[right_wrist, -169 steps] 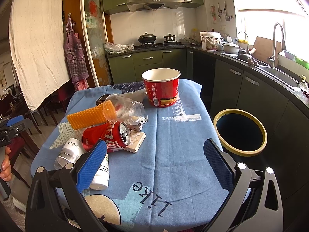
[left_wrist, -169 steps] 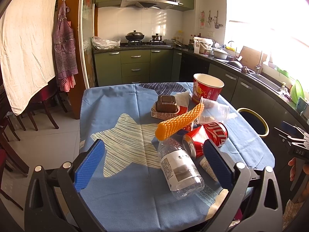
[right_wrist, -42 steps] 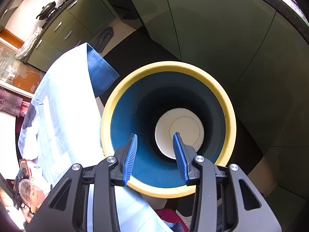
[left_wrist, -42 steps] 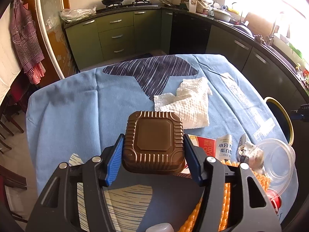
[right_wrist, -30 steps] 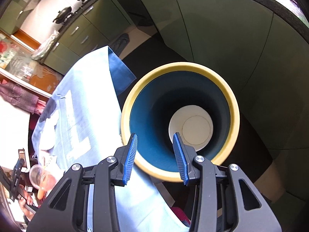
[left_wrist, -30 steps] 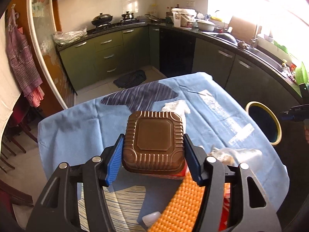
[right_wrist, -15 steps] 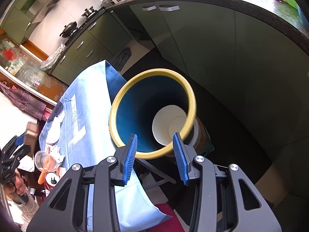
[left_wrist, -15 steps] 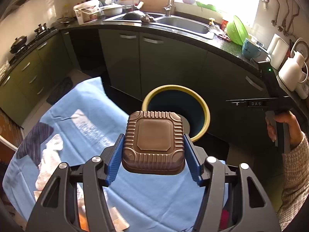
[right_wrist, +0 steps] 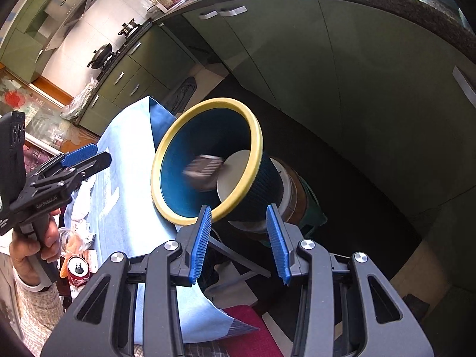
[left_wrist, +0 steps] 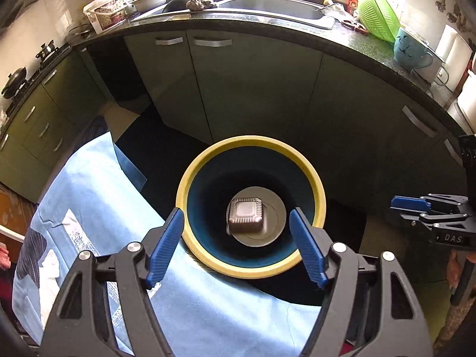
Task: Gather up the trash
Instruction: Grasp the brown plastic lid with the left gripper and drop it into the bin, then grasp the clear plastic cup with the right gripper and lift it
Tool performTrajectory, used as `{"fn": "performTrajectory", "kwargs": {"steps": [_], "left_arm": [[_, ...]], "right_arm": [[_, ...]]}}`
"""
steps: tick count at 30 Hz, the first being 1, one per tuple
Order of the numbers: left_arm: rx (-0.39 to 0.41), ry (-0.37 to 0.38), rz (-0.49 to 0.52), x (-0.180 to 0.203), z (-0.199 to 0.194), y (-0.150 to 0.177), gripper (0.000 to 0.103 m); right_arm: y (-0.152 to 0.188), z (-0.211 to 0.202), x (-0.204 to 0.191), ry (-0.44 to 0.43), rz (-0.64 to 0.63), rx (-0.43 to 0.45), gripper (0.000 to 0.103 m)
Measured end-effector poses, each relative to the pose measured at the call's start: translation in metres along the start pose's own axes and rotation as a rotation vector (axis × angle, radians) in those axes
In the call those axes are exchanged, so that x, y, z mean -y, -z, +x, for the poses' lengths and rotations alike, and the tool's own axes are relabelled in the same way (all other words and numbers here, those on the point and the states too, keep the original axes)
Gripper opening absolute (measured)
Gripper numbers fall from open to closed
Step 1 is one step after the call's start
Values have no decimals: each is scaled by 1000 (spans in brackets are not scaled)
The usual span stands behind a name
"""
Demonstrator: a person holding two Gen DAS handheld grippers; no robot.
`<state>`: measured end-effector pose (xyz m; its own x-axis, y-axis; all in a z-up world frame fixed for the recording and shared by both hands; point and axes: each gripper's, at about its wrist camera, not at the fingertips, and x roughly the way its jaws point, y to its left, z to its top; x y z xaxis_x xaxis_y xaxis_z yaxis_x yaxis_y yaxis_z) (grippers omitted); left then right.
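The blue trash bin with a yellow rim point(left_wrist: 251, 141) stands beside the table. The brown ribbed plastic tray point(left_wrist: 245, 219) is inside it, blurred in the right wrist view point(right_wrist: 203, 169), over the bin's white bottom. My left gripper point(left_wrist: 236, 250) is open and empty directly above the bin's mouth. My right gripper point(right_wrist: 239, 242) is open and empty, just outside the bin's rim point(right_wrist: 208, 208). The left gripper also shows in the right wrist view point(right_wrist: 80, 156), and the right gripper shows in the left wrist view point(left_wrist: 416, 205).
The table with its blue cloth point(left_wrist: 89, 202) lies left of the bin. A red can point(right_wrist: 78, 269), a clear cup point(right_wrist: 67, 235) and white tissue point(right_wrist: 84, 196) remain on it. Green cabinets point(left_wrist: 253, 89) and a dark countertop curve behind the bin.
My left gripper opened over the bin and the brown tray dropped out of it into the bin. The right gripper drew back from the bin and stayed open.
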<state>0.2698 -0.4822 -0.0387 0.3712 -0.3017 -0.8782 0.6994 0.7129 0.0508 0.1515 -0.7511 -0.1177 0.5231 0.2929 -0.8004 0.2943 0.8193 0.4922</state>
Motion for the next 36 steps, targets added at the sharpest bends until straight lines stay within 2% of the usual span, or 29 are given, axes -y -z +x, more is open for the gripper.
{"fn": "performTrajectory", "kwargs": {"steps": [2, 6, 11, 14, 18, 21, 22, 27, 31, 36], "left_arm": [[11, 4, -3, -3, -12, 2, 70], [79, 40, -33, -23, -64, 17, 73], [189, 68, -100, -72, -147, 61, 76], [262, 11, -153, -107, -190, 101, 81], [341, -147, -215, -142, -234, 164, 84], [350, -218, -271, -165, -247, 208, 86], [343, -222, -289, -173, -248, 220, 86], [301, -213, -377, -193, -244, 280, 86], [282, -241, -399, -197, -240, 311, 86], [277, -205, -452, -203, -238, 336, 86]], "right_arm": [[1, 2, 0, 0, -6, -6, 39], [6, 9, -17, -8, -48, -23, 39], [16, 18, -58, -41, -156, -56, 39], [22, 26, -93, -72, -238, -82, 50], [35, 40, -153, -149, -368, -134, 50], [49, 52, -213, -225, -518, -177, 60], [55, 55, -235, -238, -586, -186, 64], [99, 73, -336, -268, -995, -220, 66], [118, 98, -378, -220, -1211, -261, 67], [114, 123, -397, -229, -1315, -304, 67]]}}
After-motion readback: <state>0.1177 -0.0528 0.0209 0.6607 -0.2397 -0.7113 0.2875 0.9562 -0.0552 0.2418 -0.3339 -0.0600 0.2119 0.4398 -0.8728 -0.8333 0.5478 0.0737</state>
